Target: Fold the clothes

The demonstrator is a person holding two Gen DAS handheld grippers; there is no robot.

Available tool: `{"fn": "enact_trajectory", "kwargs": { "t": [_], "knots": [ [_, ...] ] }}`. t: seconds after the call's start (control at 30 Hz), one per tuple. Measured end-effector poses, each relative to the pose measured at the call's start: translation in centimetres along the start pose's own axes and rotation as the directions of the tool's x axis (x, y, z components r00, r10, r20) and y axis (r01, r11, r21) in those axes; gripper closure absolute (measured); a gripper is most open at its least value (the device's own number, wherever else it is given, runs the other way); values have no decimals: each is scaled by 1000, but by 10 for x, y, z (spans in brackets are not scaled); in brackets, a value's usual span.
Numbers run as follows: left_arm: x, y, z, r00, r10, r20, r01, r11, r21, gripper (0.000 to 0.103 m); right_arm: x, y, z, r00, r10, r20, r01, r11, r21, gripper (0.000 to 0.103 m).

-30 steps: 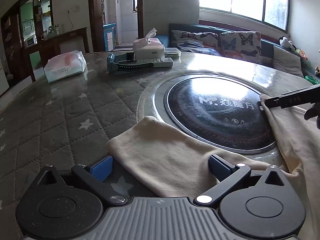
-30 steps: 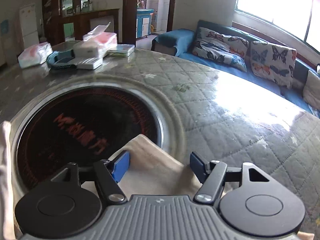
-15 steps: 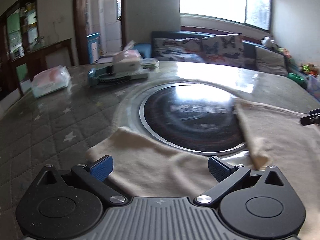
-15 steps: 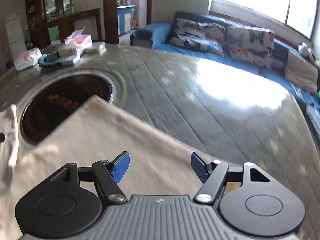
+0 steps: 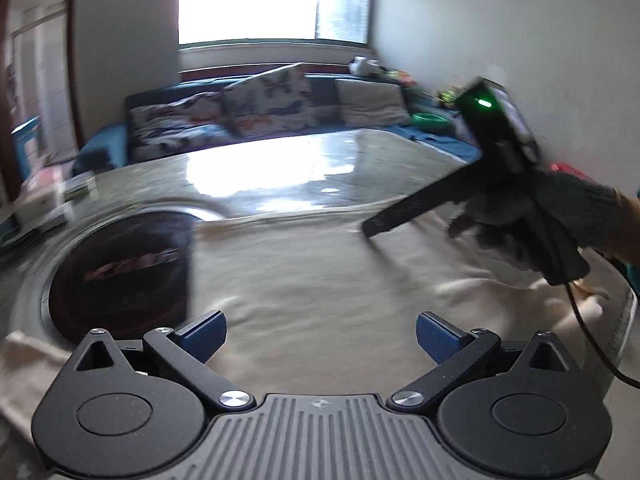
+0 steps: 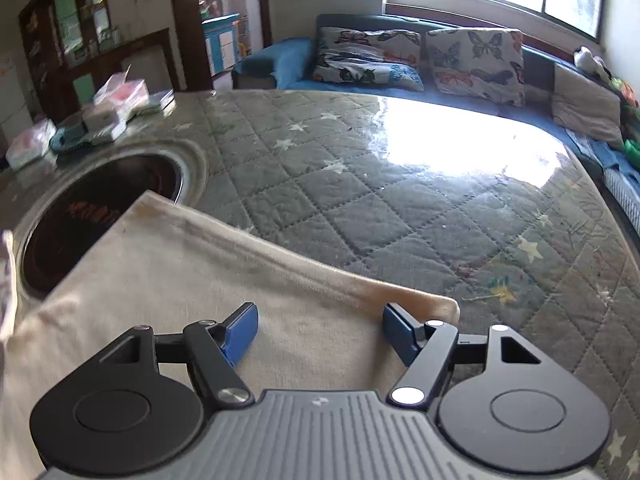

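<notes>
A cream garment [image 5: 320,276] lies spread flat on the round table and partly covers the black cooktop [image 5: 120,268]. My left gripper [image 5: 320,336] is open and empty, just above the cloth's near part. The right gripper's body also shows in the left wrist view [image 5: 416,204], held in a gloved hand over the cloth's right side. In the right wrist view the same garment [image 6: 192,276] fills the lower left. My right gripper [image 6: 320,334] is open and empty above the cloth near its rolled far edge [image 6: 424,298].
The quilted star-patterned table cover [image 6: 400,208] stretches right and far. Tissue packs and boxes [image 6: 116,104] sit at the table's far left. A blue sofa with butterfly cushions [image 6: 440,60] stands behind, under the window. The right gripper's cable [image 5: 588,332] hangs over the cloth.
The left view has swung right, so the cooktop has slid left and the right gripper now shows large. The right gripper pulled back to the right; more of the spread cloth lies before it.
</notes>
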State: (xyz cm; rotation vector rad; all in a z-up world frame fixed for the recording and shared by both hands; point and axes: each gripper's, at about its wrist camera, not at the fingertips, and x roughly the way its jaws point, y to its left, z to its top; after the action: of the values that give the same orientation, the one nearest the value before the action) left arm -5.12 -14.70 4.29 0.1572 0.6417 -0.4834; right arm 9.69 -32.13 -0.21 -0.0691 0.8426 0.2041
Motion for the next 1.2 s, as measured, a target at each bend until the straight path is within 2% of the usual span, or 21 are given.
{"fn": "enact_trajectory", "kwargs": {
  "t": [0.13,0.33,0.57,0.6,0.7,0.83,0.9,1.03,1.13,1.2],
  "knots": [
    [26,-38,-2,999,-4,-44,9,994,110,5,-3,1,-3,1000,2,-5,-3,1000,-23,32],
    [21,-68,-28,983,-140,-115,165,954,251,5,0,0,1,1000,10,-15,-10,999,-44,26],
    [-2,-69,-47,950,-263,-166,301,915,267,5,3,-2,0,1000,17,5,-16,999,-43,22],
    [-6,-70,-49,949,-270,-164,307,908,285,5,3,-2,0,1000,17,7,-17,999,-42,22],
    [-9,-69,-42,952,-263,-159,300,911,285,6,4,-3,1,1000,18,7,-18,999,-44,21],
    [-11,-67,-21,957,-273,-95,287,929,233,6,-2,-2,2,1000,4,11,-4,999,-47,23],
    [-4,-66,-14,958,-274,-86,285,941,183,6,-9,-4,1,1000,-6,23,7,999,-49,23],
    [20,-76,-23,944,-277,-178,305,939,161,7,-35,-17,-5,997,-44,58,46,999,-23,23],
    [15,-88,-33,952,-266,-150,296,926,234,6,-67,-33,-19,992,-89,93,88,996,19,23],
    [16,-90,-33,952,-265,-153,295,928,230,5,-91,-42,-34,985,-129,115,125,991,38,23]
  ]
}}
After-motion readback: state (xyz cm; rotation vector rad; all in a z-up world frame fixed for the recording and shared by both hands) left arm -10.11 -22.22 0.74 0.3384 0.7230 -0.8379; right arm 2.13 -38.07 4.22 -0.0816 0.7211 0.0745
